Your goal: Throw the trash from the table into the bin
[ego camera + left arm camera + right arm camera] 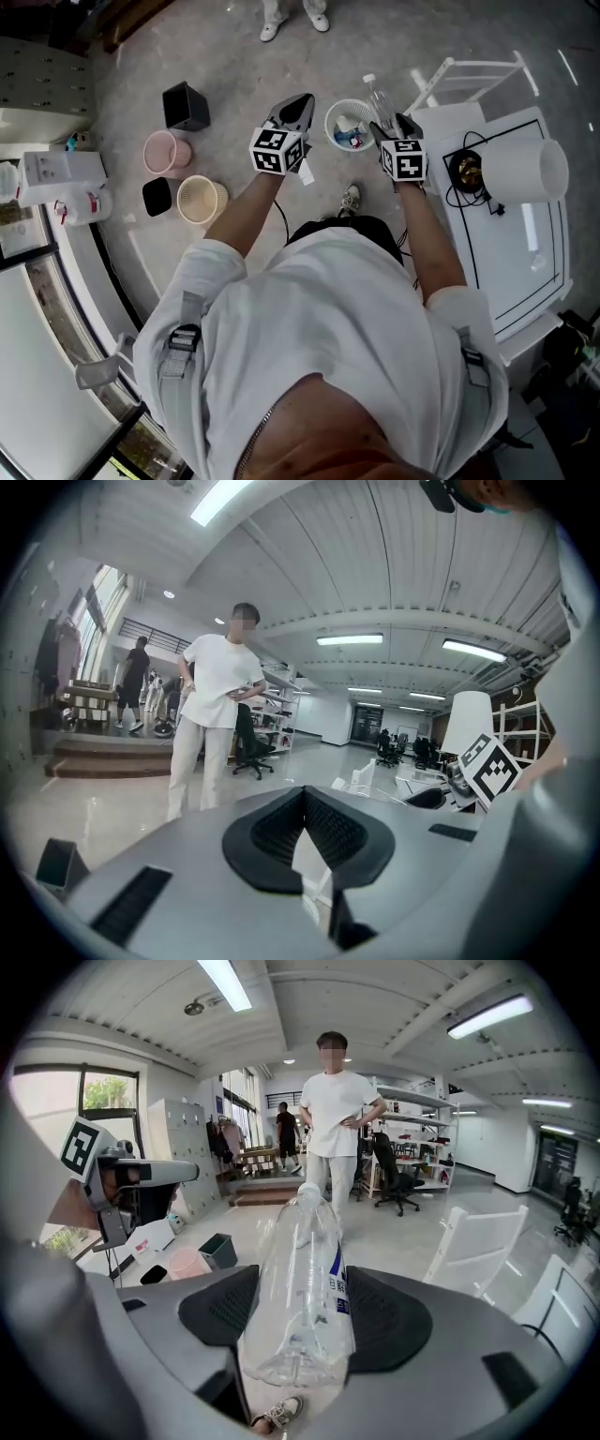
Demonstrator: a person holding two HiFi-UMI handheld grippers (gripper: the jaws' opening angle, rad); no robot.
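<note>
Jaws on the right gripper point(302, 1314) pinch a clear plastic bottle point(305, 1260) with a blue label near its base, one dark pad on each side. Its capped neck points away toward the far floor. In the head view the bottle sticks out past the jaws just right of a round white bin point(330, 117), above the grey floor and off the white desk point(506, 253), which lies to the right. The bin holds a few blue and red bits.

Jaws on the left gripper point(305, 797) are pressed together at the tips, and what looks like a thin white paper scrap point(310, 866) is nipped between the pads. From above, this gripper hangs just left of the white bin, with the scrap dangling below its marker cube.

Further left on the floor stand three more containers: a black square bin point(186, 105) farthest, a pink round bin point(167, 152) nearer, and a beige round basket point(202, 199) nearest. A flat black lid point(157, 196) lies just left of the basket.

On the desk rests a white cylindrical lampshade point(527, 169), beside a black cable. A person in white clothes point(330, 1119) stands on the far side of the floor, facing this way.
</note>
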